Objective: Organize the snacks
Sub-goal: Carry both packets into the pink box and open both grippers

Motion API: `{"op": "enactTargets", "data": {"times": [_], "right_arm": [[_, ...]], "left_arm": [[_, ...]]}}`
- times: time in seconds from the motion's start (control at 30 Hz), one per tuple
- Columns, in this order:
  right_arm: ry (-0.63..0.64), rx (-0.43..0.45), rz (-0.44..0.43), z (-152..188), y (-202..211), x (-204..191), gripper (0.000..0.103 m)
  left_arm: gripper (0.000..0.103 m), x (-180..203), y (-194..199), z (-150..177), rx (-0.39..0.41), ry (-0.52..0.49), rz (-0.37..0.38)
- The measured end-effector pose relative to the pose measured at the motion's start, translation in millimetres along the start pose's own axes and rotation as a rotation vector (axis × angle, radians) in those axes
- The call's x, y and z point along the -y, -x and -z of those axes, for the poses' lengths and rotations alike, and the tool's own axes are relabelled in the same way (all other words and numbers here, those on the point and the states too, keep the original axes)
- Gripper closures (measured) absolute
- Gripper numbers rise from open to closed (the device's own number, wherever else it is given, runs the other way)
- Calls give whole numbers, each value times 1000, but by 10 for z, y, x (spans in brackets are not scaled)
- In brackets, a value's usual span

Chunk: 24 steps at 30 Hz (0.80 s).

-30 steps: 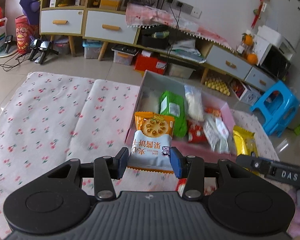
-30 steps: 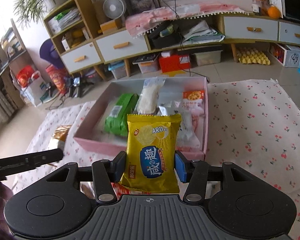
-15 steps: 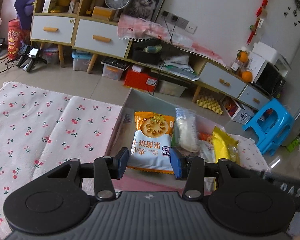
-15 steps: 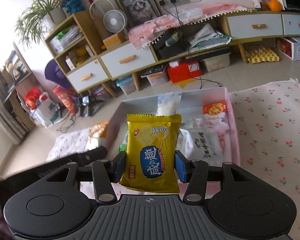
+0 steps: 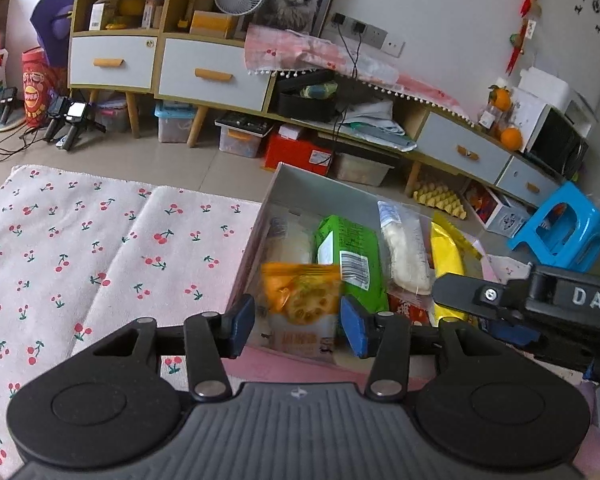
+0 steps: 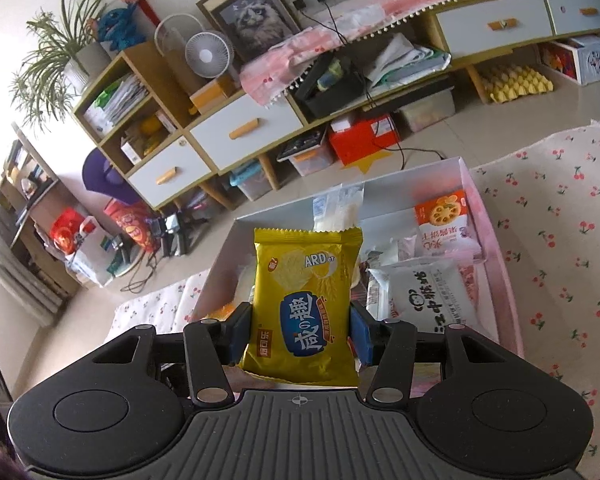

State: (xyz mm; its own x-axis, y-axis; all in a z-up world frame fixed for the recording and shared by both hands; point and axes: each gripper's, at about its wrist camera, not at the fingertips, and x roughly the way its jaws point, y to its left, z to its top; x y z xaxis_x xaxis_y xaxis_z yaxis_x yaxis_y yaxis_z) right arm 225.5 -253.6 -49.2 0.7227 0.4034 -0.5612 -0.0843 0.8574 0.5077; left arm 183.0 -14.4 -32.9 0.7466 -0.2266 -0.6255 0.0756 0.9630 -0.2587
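Note:
My left gripper (image 5: 298, 326) is open over the near left corner of the pink box (image 5: 260, 224). An orange and white biscuit packet (image 5: 300, 312) is blurred between the pads, free of them, dropping into the box. My right gripper (image 6: 300, 334) is shut on a yellow cracker packet (image 6: 306, 308) and holds it upright above the box (image 6: 496, 264). It also shows in the left wrist view (image 5: 446, 256), with the right gripper (image 5: 500, 300) at the right. The box holds a green packet (image 5: 350, 256), a white packet (image 6: 428, 292) and another biscuit packet (image 6: 444, 224).
The box sits on a cherry-print cloth (image 5: 100, 248) on the floor. A low cabinet with drawers (image 5: 212, 72) and storage bins runs along the far wall. A blue stool (image 5: 560, 228) stands right of the box.
My left gripper has opened and let go of the orange and white biscuit packet, which falls into the box. My right gripper has carried the yellow packet closer over the box.

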Motion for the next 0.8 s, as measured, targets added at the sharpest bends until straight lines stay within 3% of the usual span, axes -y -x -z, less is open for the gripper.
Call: {"op": "enactTargets", "data": {"times": [0.2,0.37,0.63,0.8], "right_arm": [[-1,-4,2,-6,-30,16,49],[-19,12,-12,-45,52,64,40],[-7,10,-7,-72,155,138,39],[16,2,-1,-73,248,145,38]], "left_arm": [[55,48,-15,4,0,-42,-15],[49,65,-8,6,0,-55,-16],[40,124,57,22,-8,-119,-25],[27,181,131,29,-22,-179,-29]]}}
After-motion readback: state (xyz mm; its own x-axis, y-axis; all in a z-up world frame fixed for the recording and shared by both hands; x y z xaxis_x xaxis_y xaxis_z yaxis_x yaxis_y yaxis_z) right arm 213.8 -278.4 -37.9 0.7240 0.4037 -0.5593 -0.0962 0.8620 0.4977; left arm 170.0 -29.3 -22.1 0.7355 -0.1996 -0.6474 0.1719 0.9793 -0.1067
